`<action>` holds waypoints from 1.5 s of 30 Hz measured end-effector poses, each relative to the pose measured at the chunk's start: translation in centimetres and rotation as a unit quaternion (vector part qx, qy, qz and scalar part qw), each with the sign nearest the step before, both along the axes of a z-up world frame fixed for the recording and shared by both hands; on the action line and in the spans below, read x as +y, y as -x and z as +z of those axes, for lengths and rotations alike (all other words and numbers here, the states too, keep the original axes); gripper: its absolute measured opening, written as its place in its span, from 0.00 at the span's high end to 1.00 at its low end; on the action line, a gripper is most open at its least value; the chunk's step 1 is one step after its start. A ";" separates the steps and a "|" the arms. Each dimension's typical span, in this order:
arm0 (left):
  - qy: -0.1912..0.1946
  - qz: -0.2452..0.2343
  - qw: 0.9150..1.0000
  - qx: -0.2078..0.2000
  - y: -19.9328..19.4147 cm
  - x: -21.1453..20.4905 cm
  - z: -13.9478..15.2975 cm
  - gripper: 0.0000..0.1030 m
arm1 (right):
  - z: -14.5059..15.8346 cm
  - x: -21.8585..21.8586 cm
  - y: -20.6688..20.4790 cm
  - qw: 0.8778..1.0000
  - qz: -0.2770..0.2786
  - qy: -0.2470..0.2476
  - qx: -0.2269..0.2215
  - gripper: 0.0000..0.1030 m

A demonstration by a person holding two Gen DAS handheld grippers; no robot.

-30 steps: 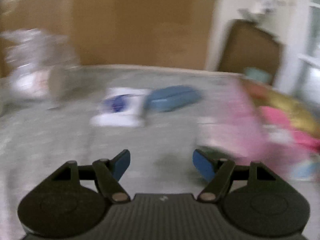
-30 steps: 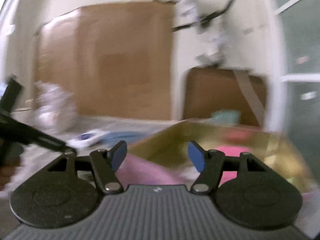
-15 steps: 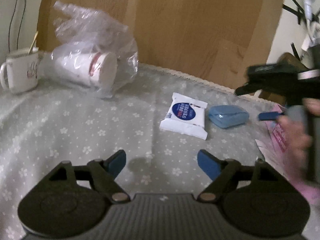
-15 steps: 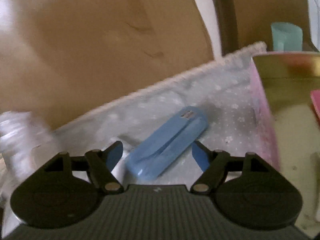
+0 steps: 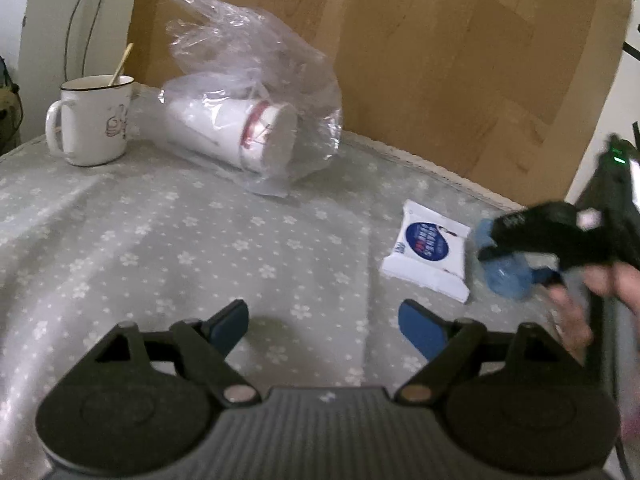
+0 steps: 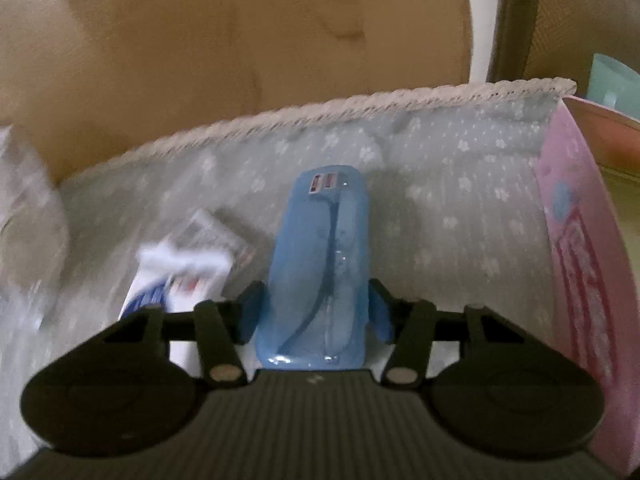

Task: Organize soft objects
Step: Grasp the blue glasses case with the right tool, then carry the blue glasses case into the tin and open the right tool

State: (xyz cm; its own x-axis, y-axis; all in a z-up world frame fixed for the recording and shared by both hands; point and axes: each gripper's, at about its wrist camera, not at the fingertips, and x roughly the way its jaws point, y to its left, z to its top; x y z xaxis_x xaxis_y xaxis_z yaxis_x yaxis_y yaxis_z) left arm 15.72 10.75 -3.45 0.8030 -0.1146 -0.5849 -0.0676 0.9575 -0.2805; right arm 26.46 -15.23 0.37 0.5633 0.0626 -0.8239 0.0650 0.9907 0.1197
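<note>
Right gripper (image 6: 316, 316) pitched down, jaws closing astride blue case (image 6: 320, 264) (lengthwise).

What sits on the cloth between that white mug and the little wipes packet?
In the left wrist view, a clear plastic bag holding paper cups lies between the mug and wipes packet.

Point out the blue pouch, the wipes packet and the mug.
blue pouch (image 6: 320, 264): right wrist view, middle of its top face.
wipes packet (image 5: 428, 252): left wrist view, on the blue label.
mug (image 5: 96, 124): left wrist view, on its white side wall.
</note>
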 end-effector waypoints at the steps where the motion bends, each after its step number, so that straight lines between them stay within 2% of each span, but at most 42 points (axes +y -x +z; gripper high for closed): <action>1: -0.002 0.004 1.000 0.000 0.0 0.1 0.0 0.17 | 0.4 0.4 1.3 1.000 0.017 -0.001 0.000 0.44; 7: 0.007 0.011 1.000 0.010 -0.3 0.6 -0.3 0.17 | 1.8 1.9 10.0 0.991 0.135 -0.009 -0.001 0.44; 10: 0.017 0.012 1.000 0.009 -0.3 1.0 -0.3 0.13 | 2.5 2.3 15.2 0.978 0.209 0.002 -0.017 0.44; 12: 0.016 0.009 1.000 0.008 -0.3 0.9 -0.3 0.13 | 3.0 2.1 19.2 0.966 0.253 0.023 -0.045 0.44; 16: 0.003 -0.010 1.000 0.002 0.0 0.2 -0.2 0.13 | 3.7 0.9 25.9 0.946 0.299 0.074 -0.097 0.44; 20: -0.007 -0.028 1.000 -0.004 0.4 -0.5 -0.1 0.13 | 3.3 -1.2 30.6 0.942 0.289 0.096 -0.141 0.43; 25: -0.012 -0.048 0.999 0.017 2.3 -1.3 -0.1 0.12 | 2.8 -3.2 32.6 0.952 0.256 0.059 -0.157 0.34; 28: 0.036 -0.100 0.994 0.028 5.5 -2.4 0.5 0.07 | 2.6 -3.8 32.2 0.954 0.251 0.038 -0.156 0.30; 31: 0.026 -0.149 0.987 0.045 8.3 -5.0 1.4 0.04 | 2.3 -4.2 32.3 0.954 0.256 0.028 -0.156 0.27; 33: 0.016 -0.186 0.981 0.053 10.0 -7.0 1.8 0.05 | 2.0 -4.9 32.8 0.954 0.257 0.011 -0.156 0.31; 34: 0.010 -0.201 0.978 0.056 10.6 -7.8 1.9 0.07 | 1.9 -5.3 32.9 0.953 0.259 -0.003 -0.158 0.44; 35: 0.001 -0.217 0.974 0.061 11.2 -9.0 1.9 0.12 | 2.1 -6.0 33.9 0.951 0.264 -0.008 -0.163 0.44; 36: -0.005 -0.227 0.972 0.067 11.6 -9.8 1.6 0.24 | 2.1 -6.0 34.2 0.951 0.263 -0.009 -0.164 0.45; 39: 0.024 -0.273 0.959 0.069 12.1 -11.6 1.2 0.26 | 2.1 -6.4 34.4 0.952 0.251 -0.013 -0.176 0.45; 42: 0.018 -0.273 0.960 0.062 12.1 -12.5 1.6 0.28 | 3.1 -7.5 34.6 0.948 0.233 -0.022 -0.214 0.45; 45: 0.023 -0.284 0.958 0.029 12.3 -12.9 3.7 0.29 | 4.9 -8.3 34.5 0.940 0.209 -0.010 -0.271 0.45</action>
